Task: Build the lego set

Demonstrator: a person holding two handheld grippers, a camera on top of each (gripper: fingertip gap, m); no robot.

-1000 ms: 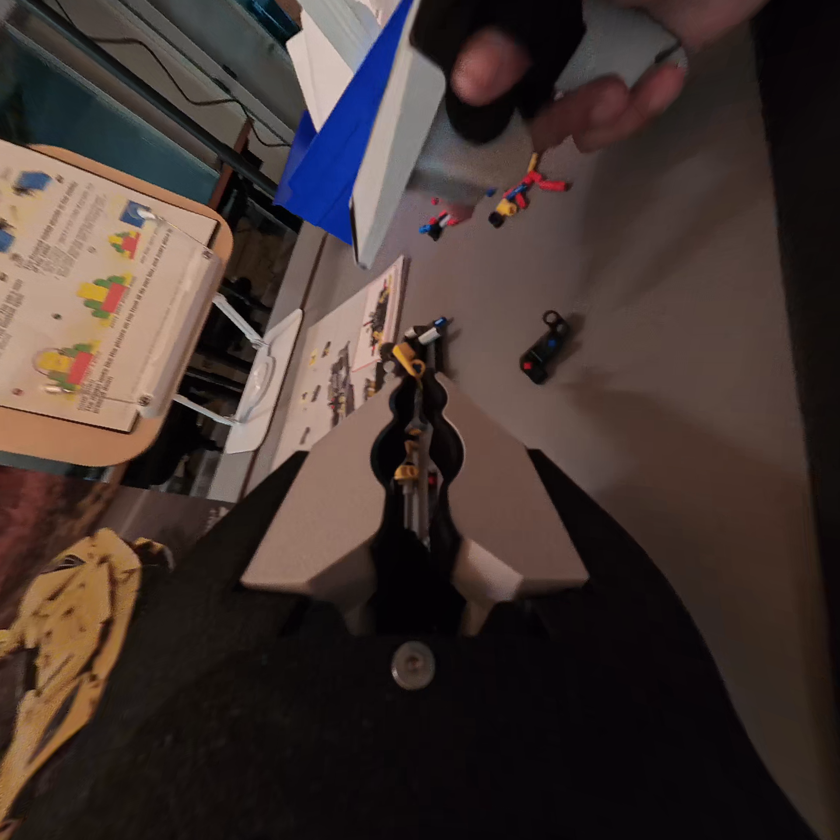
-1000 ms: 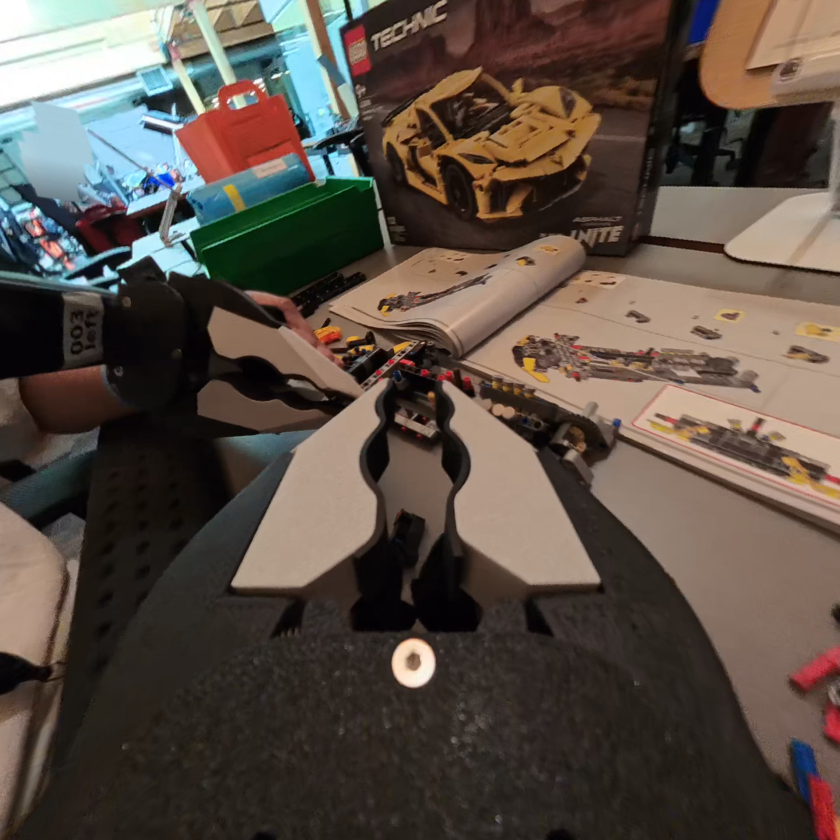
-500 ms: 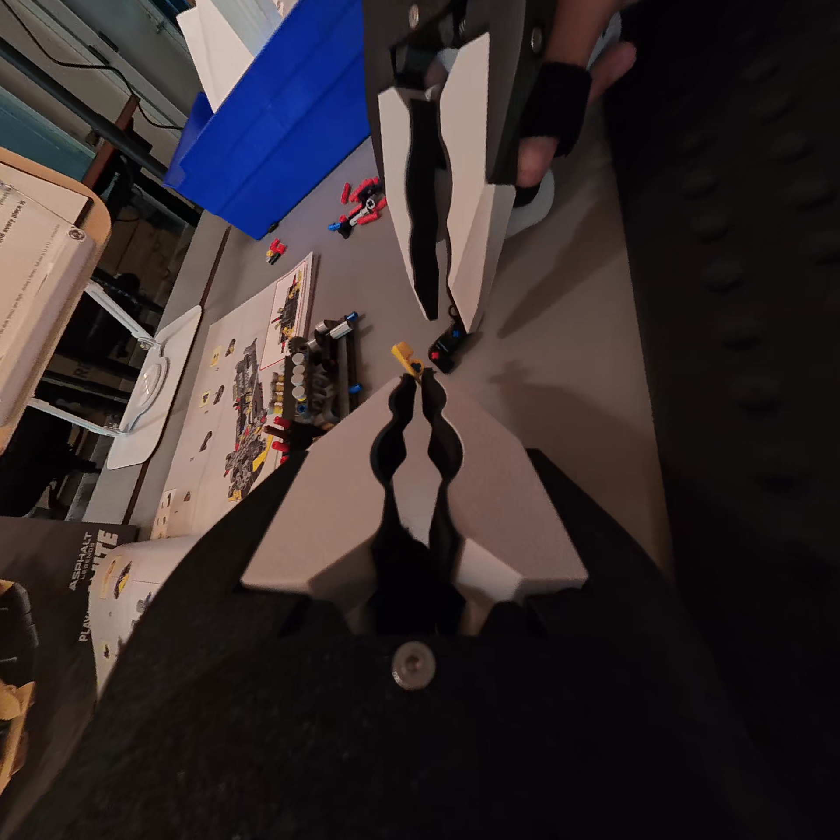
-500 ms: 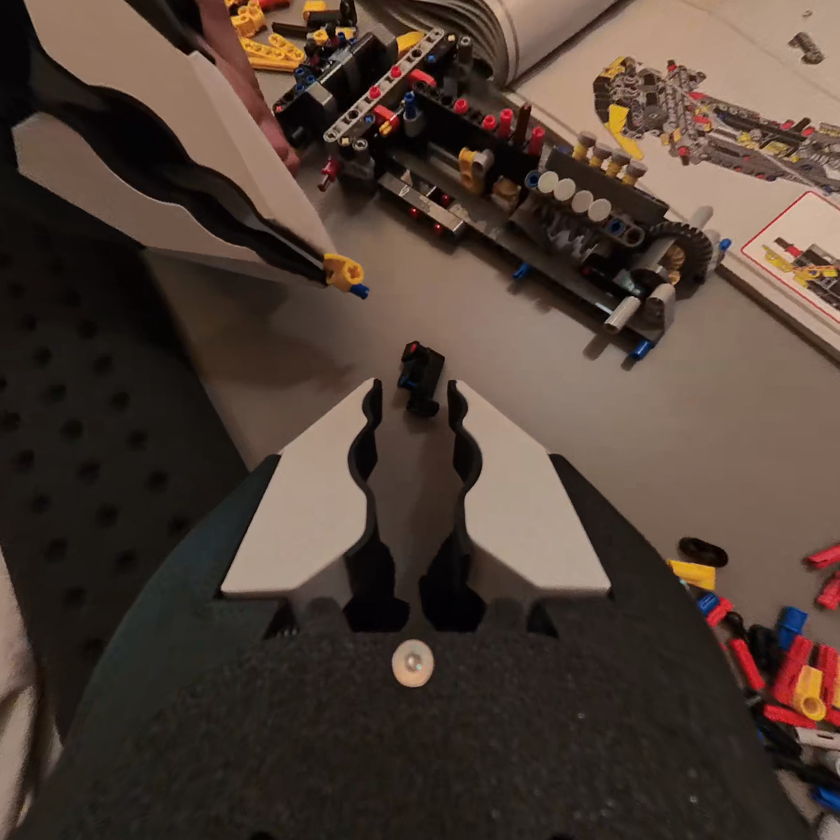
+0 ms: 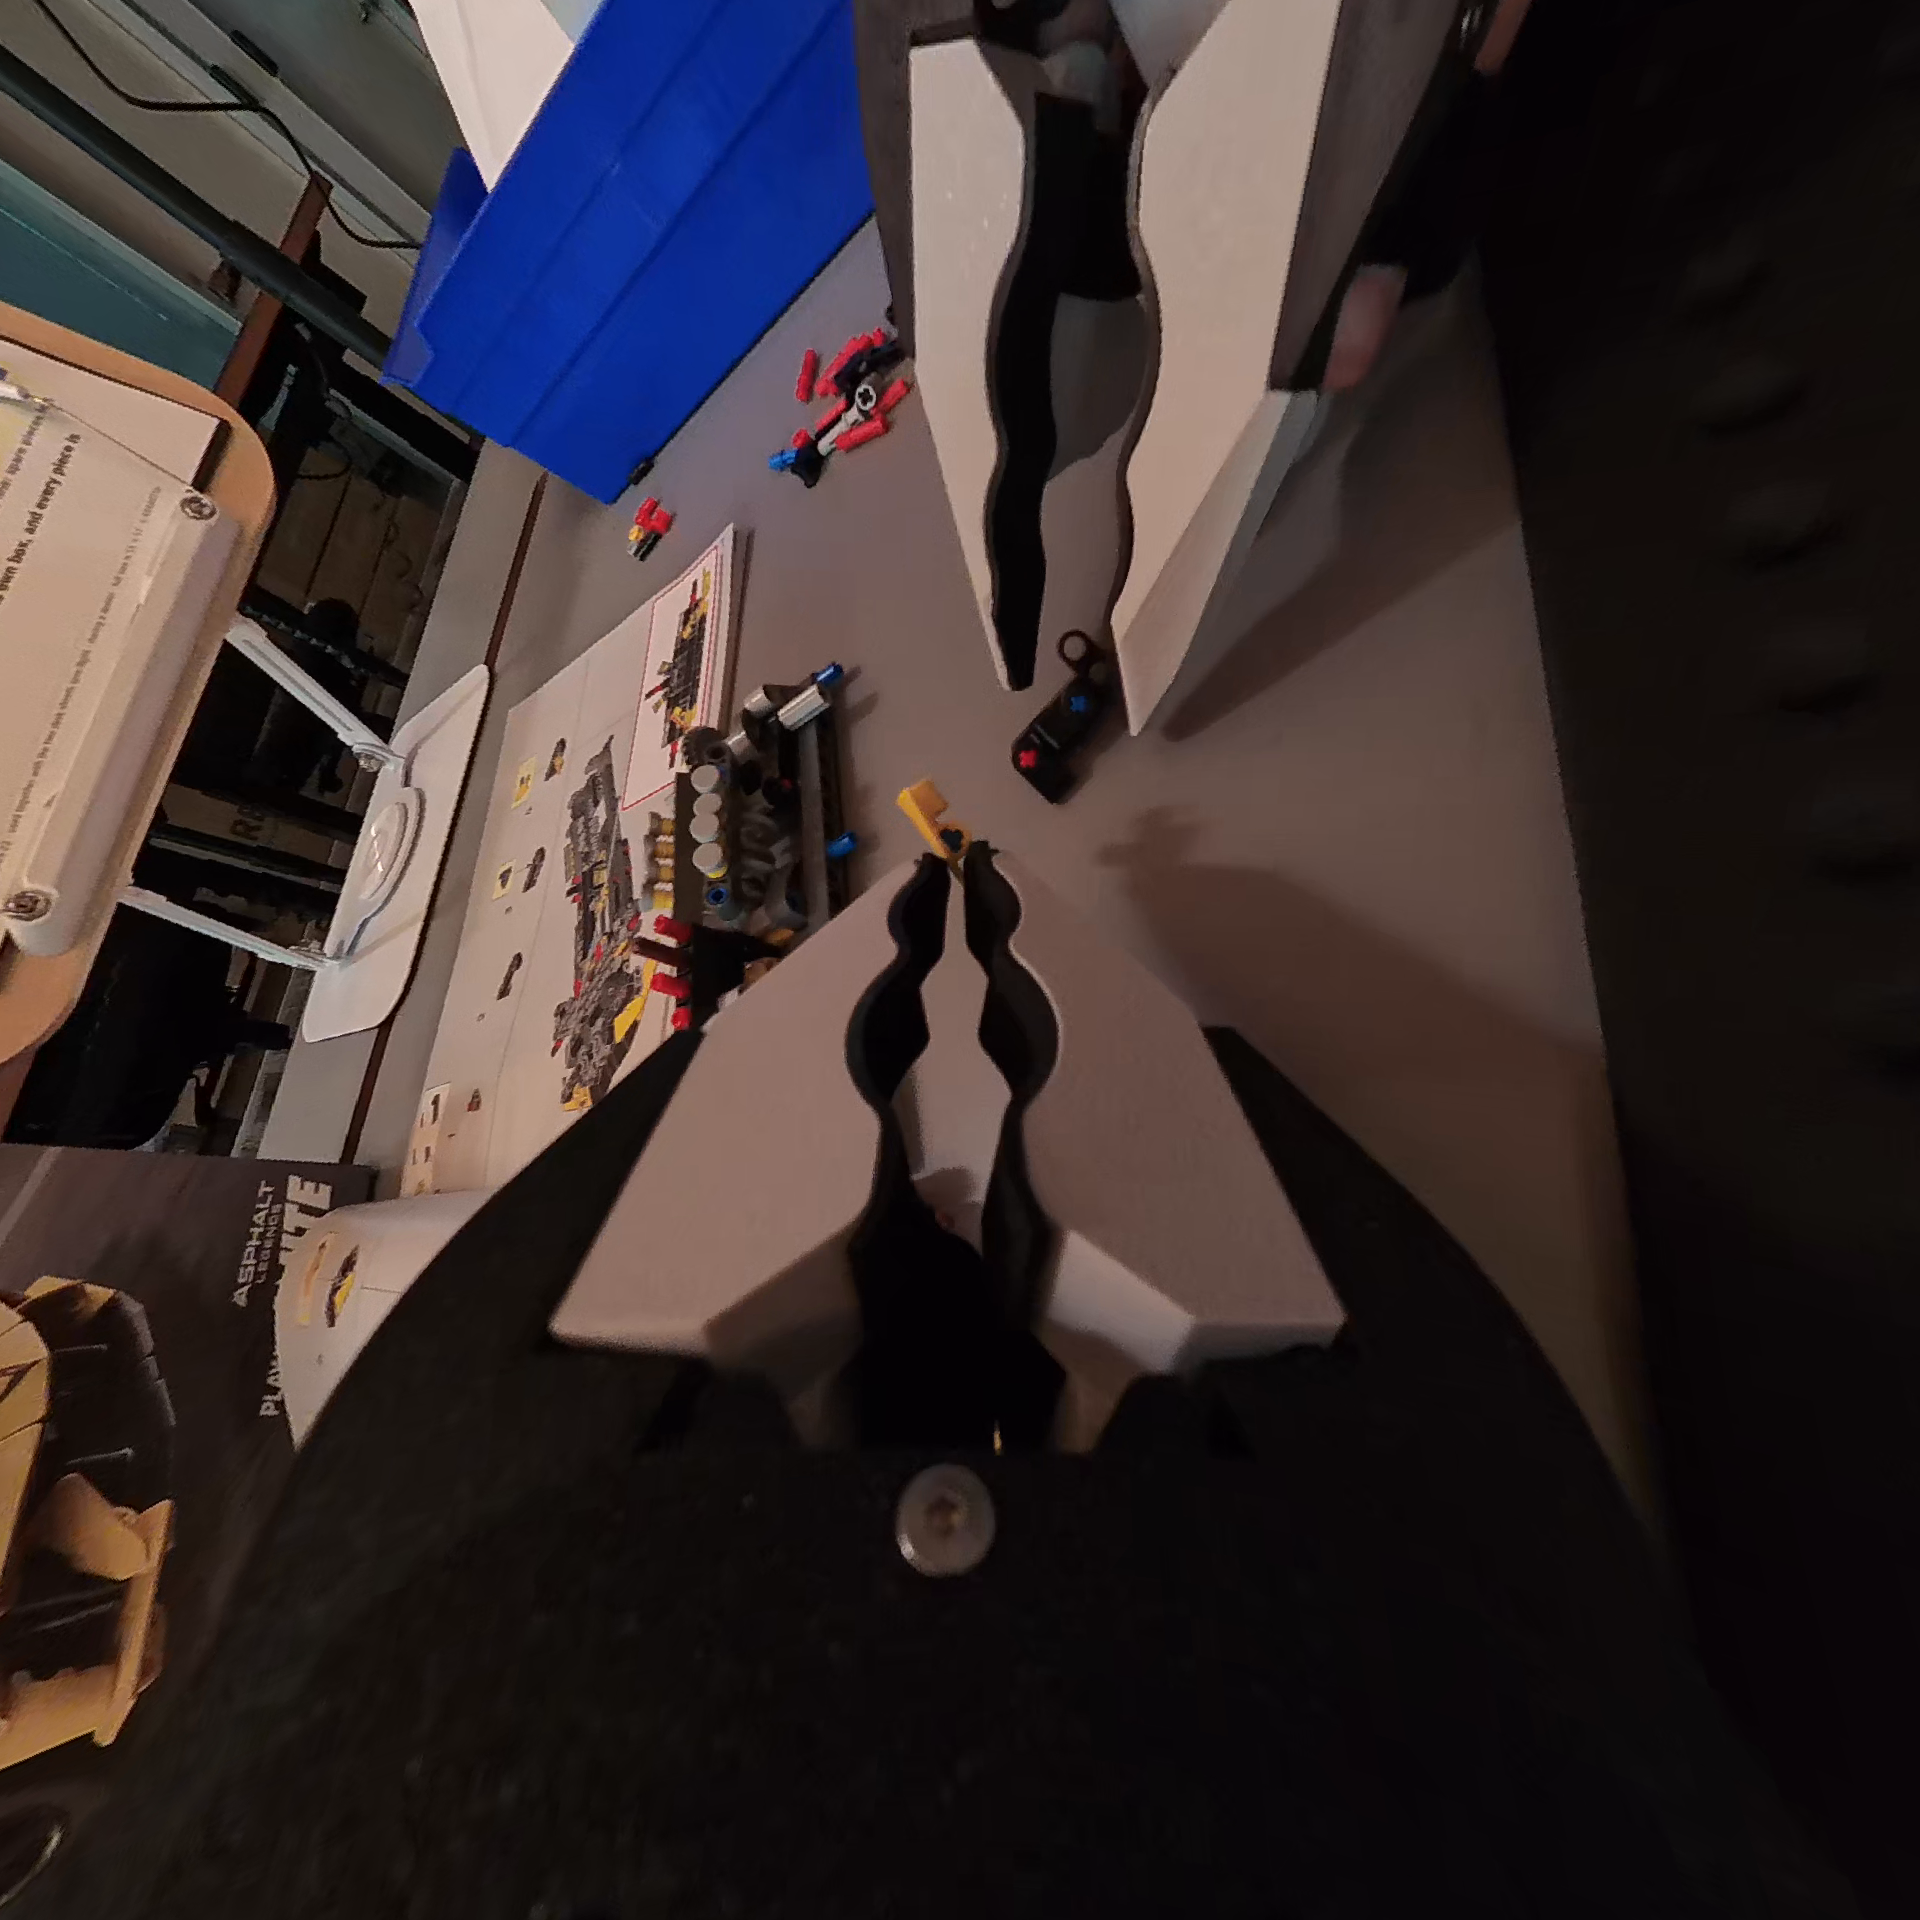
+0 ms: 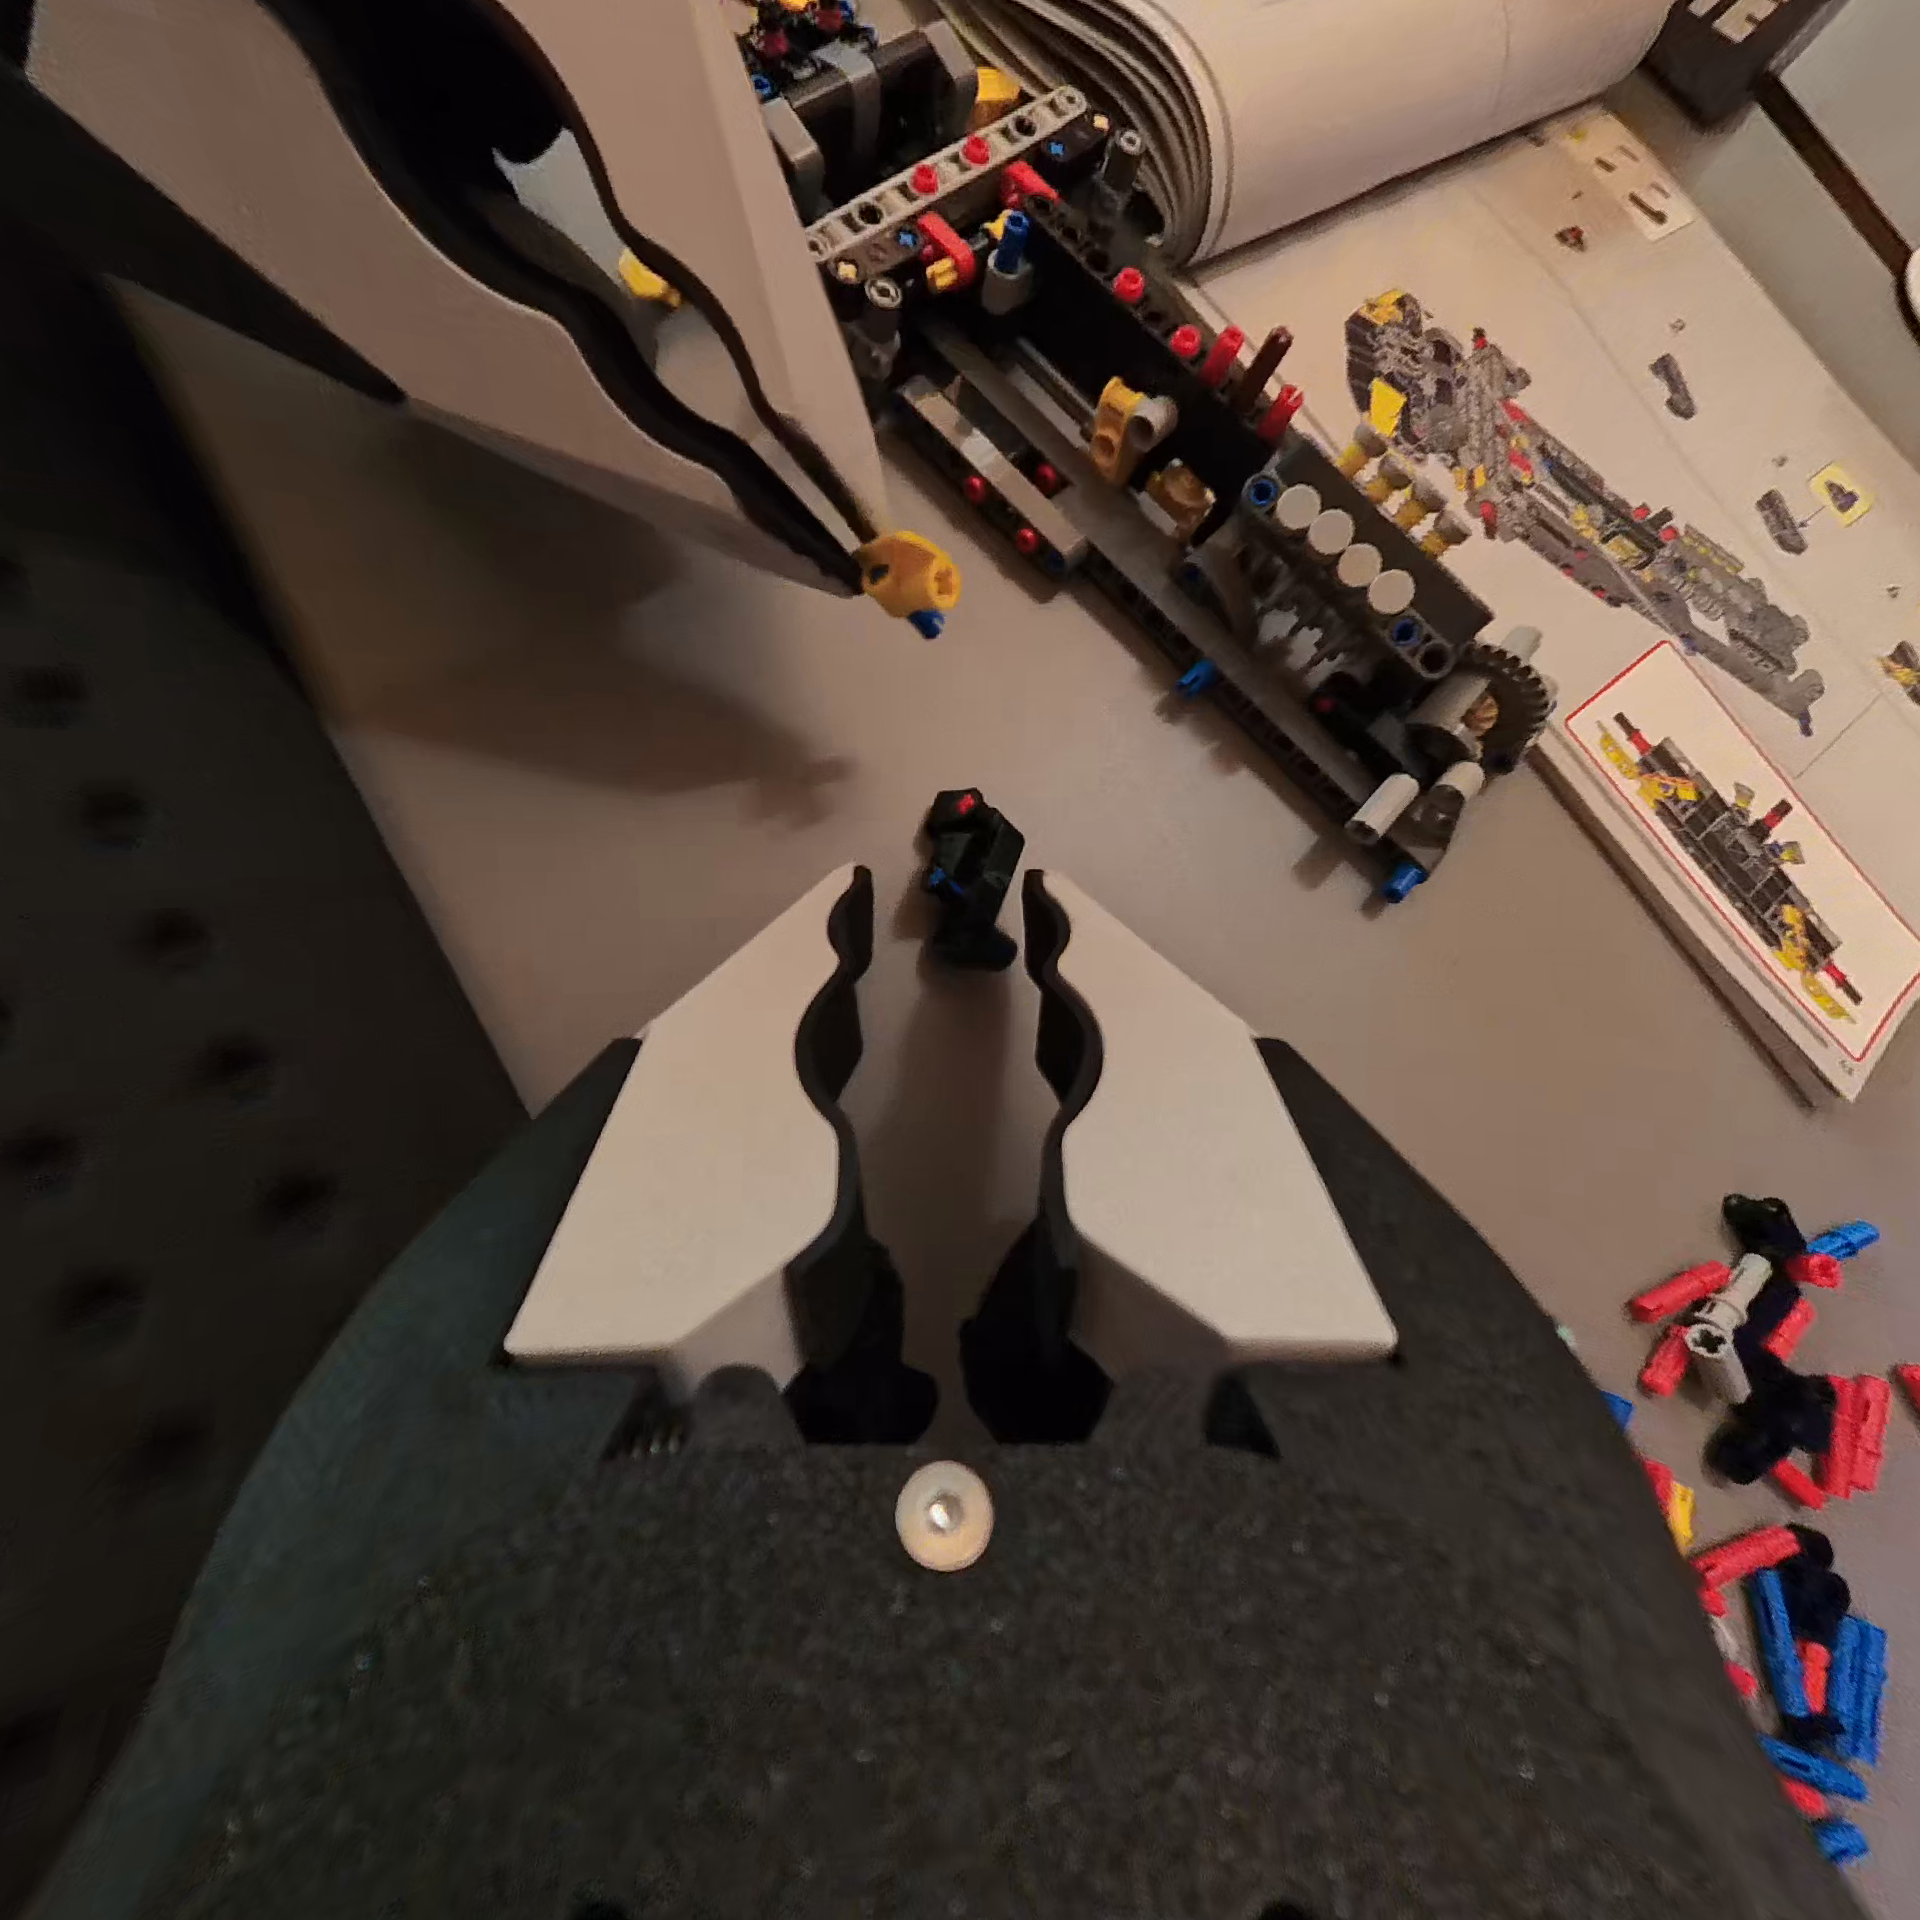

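Black piece (image 6: pixel 966 878) on table between spread right jaws; left jaws pinching yellow connector (image 6: pixel 906 571).

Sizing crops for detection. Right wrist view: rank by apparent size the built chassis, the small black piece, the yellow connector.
1. Built chassis, largest by far.
2. Small black piece, lying on the table between the open right gripper tips.
3. Yellow connector, pinched in the left gripper; close to the black piece in size, and nearness may skew it.

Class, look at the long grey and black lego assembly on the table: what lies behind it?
Behind the lego assembly lie the open instruction booklet and its curled-back pages. The left gripper covers the assembly's far end.
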